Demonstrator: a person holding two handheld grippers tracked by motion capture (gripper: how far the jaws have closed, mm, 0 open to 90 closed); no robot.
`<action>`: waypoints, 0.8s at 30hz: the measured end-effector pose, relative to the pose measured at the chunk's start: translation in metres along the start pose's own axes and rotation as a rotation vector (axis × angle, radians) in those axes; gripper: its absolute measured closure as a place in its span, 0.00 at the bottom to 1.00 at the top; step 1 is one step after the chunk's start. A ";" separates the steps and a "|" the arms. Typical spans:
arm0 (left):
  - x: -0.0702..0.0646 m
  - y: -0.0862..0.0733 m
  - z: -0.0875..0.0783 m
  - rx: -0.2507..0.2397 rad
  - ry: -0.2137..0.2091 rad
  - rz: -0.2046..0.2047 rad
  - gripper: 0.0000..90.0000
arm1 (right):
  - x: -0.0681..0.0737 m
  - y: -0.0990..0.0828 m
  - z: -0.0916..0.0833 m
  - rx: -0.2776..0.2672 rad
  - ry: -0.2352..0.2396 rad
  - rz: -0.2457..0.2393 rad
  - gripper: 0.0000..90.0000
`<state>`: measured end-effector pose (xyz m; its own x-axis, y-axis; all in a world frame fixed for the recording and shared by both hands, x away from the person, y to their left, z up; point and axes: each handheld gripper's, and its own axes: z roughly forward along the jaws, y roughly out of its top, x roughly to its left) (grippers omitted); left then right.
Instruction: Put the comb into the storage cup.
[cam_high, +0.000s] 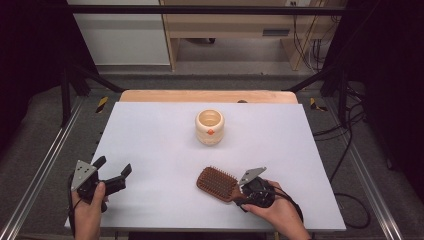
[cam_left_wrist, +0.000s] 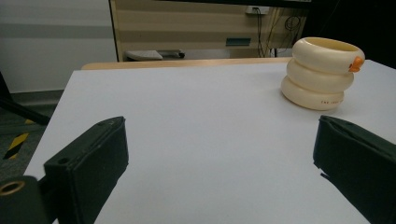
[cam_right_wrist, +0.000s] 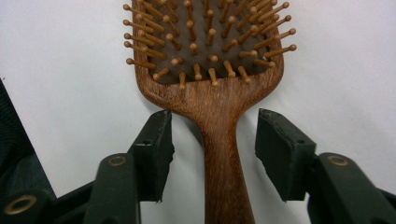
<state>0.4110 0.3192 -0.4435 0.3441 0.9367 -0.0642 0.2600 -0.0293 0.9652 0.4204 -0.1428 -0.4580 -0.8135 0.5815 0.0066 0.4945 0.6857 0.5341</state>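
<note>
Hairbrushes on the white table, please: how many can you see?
1. The wooden hairbrush lies bristles up at the near right, its handle between the open jaws of the right tool, which do not touch it.

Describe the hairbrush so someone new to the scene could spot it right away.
Start at the white table and look to its near right part, in front of the cream ringed cup. The hairbrush lies flat there, bristles up, its handle between the jaws of the right gripper, which do not yet touch it. It is the one brown wooden thing, with peg bristles.
</note>
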 end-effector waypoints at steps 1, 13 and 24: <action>0.000 0.000 0.000 0.000 0.000 0.000 0.04 | 0.000 0.000 0.000 0.000 0.000 0.000 0.53; -0.001 0.000 0.000 0.001 -0.004 0.000 0.04 | -0.001 0.004 0.001 0.096 0.007 -0.019 0.65; -0.004 -0.001 0.001 0.005 -0.007 0.003 0.04 | 0.002 0.013 0.003 0.168 0.005 -0.064 0.76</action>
<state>0.4105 0.3154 -0.4442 0.3510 0.9342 -0.0633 0.2632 -0.0335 0.9642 0.4261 -0.1316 -0.4533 -0.8462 0.5325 -0.0180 0.4857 0.7848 0.3850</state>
